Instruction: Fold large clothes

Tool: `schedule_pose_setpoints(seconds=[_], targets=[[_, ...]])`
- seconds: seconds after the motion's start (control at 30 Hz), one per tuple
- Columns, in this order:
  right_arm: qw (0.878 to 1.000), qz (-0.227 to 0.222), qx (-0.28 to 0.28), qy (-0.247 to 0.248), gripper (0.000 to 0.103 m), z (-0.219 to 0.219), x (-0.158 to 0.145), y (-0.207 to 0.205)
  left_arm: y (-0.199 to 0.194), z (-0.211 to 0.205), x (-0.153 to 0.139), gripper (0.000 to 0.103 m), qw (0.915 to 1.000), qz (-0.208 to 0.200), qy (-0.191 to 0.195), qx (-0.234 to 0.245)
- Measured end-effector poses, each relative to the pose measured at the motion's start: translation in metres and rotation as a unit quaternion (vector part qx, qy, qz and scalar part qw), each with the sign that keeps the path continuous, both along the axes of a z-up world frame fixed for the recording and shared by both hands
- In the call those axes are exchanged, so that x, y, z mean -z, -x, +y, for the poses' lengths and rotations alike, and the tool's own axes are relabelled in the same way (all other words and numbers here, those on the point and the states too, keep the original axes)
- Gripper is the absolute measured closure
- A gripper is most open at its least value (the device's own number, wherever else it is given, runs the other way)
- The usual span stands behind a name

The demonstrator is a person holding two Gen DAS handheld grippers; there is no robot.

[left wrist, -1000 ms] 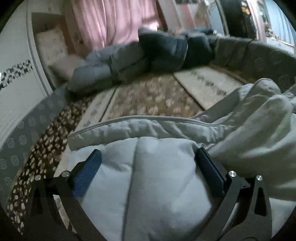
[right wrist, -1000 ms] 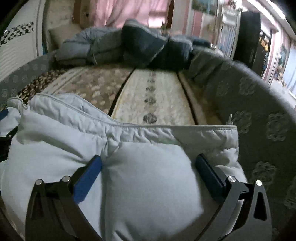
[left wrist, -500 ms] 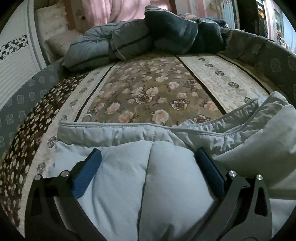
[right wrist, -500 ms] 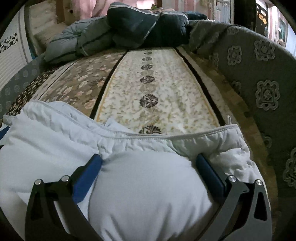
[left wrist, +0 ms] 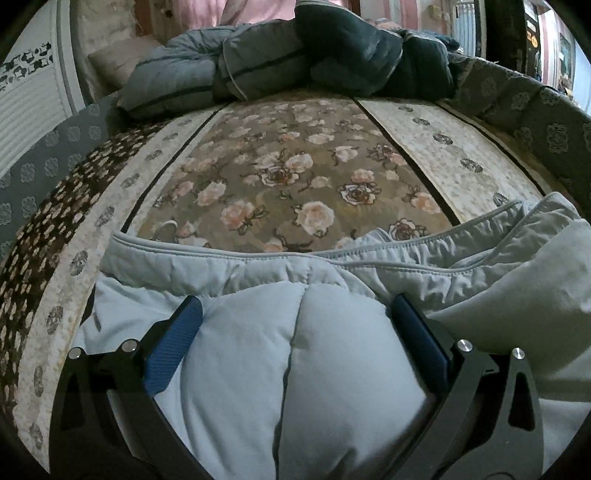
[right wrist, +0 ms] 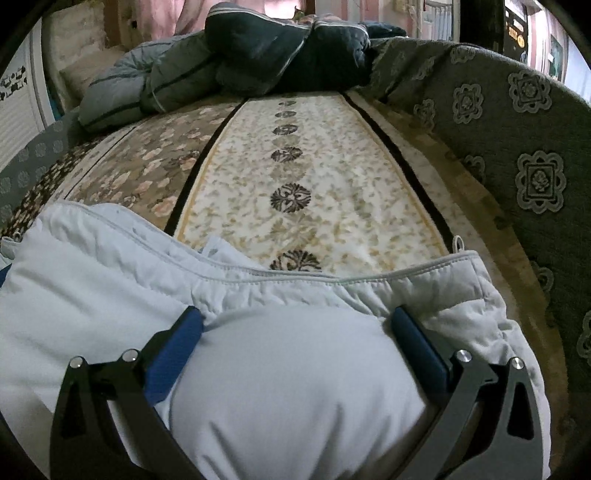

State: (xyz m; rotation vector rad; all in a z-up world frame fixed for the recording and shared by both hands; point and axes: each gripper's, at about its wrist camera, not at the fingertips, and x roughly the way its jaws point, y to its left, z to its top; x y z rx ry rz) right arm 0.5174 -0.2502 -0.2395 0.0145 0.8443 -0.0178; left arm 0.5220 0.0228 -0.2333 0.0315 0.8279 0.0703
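Item: pale blue padded jacket (left wrist: 332, 362), bulky and quilted, lying at the near end of a bed (left wrist: 295, 177), its stitched hem edge running across both views.

Left hand-held gripper (left wrist: 295, 317): jaws spread wide, blue pads (left wrist: 173, 347) pressed against either side of a puffed section of the jacket, which bulges up between them. Whether this counts as a firm grip cannot be told from the fisheye view; the padding fills the gap.

Right hand-held gripper (right wrist: 295, 321): same posture, pads set wide with a rounded mound of the jacket (right wrist: 288, 387) between them, near the garment's right corner.

Surroundings: floral bedspread (left wrist: 288, 173) with rose panel at centre; cream panel with dark medallions (right wrist: 295, 199) to the right, bounded by dark stripes. Heap of grey and dark teal quilted bedding (left wrist: 314, 55) piled across the far end of the bed. Grey patterned upholstered side (right wrist: 517, 147) curving along the right. Pale pillow (left wrist: 122, 59) at far left; pink curtain (left wrist: 258, 9) behind. White panelled furniture (left wrist: 26, 103) along the left edge.

Obstruction: the jacket's own bulk hides the inner faces of the pads and the bed surface beneath.
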Motion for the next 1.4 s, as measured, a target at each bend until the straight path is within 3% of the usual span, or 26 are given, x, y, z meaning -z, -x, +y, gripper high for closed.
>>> schedule_pose_setpoints(seconds=[0.17, 0.27, 0.4, 0.57, 0.7, 0.83, 1.07, 1.23, 1.4], targets=[[1.0, -0.006, -0.001, 0.028, 0.002, 0.003, -0.009, 0.014, 0.005, 0.001, -0.005, 0.003, 0.9998, 0.013, 0.001, 0.016], [0.999, -0.035, -0.015, 0.036, 0.002, -0.001, -0.028, 0.043, 0.024, 0.006, -0.017, 0.003, 0.9995, -0.004, 0.01, 0.03], [0.992, -0.094, -0.025, 0.077, 0.002, -0.007, -0.059, 0.107, 0.091, 0.02, -0.05, 0.003, 0.9959, -0.082, -0.003, 0.038], [0.99, -0.124, -0.018, 0.07, 0.002, -0.028, -0.067, 0.196, 0.173, 0.051, -0.059, 0.003, 0.9932, -0.104, -0.052, 0.01], [0.99, -0.13, -0.002, 0.059, 0.002, -0.053, -0.054, 0.263, 0.237, 0.086, -0.068, 0.003, 0.9928, -0.113, -0.014, -0.036], [0.992, -0.12, 0.009, 0.039, 0.002, -0.078, -0.038, 0.298, 0.279, 0.085, -0.068, 0.003, 0.9928, -0.115, -0.001, -0.035], [0.993, -0.114, 0.01, 0.002, 0.002, -0.103, -0.015, 0.298, 0.3, 0.071, -0.026, 0.003, 0.9969, -0.078, 0.006, -0.001], [0.991, -0.128, 0.014, -0.034, 0.002, -0.114, -0.011, 0.278, 0.295, 0.081, -0.003, 0.003, 0.9976, -0.062, 0.02, -0.021], [0.991, -0.125, -0.042, -0.005, 0.002, -0.098, -0.006, 0.25, 0.282, 0.08, 0.005, 0.003, 0.9982, -0.054, 0.024, -0.007]])
